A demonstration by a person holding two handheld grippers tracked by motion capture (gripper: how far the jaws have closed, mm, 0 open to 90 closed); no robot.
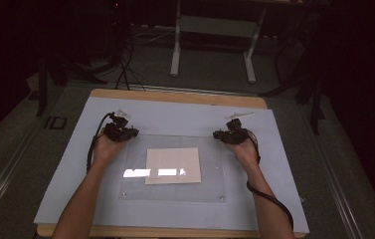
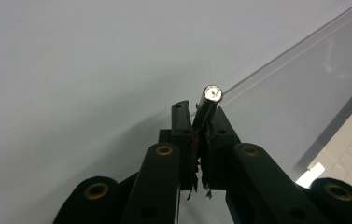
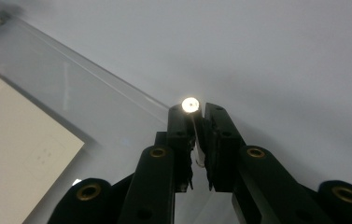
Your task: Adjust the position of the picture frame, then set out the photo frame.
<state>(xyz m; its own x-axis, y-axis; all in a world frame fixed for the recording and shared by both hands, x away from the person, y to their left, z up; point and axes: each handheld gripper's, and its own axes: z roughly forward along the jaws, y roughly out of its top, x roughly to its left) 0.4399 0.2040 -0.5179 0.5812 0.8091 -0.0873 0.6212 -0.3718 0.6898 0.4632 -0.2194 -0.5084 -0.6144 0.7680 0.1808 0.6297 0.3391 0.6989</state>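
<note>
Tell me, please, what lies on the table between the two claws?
In the high view, a clear plate bearing a pale card lies between the left claw and right claw.

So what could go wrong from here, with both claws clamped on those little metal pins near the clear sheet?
1. The left claw pinches its short shiny metal pin only near the jaw tips, so it might twist or slip out.
2. The right claw grips its bright-ended metal pin equally shallowly.
3. Both work at the far corners of the clear acrylic sheet; a nudge could shift it and the beige paper card beneath.
</note>
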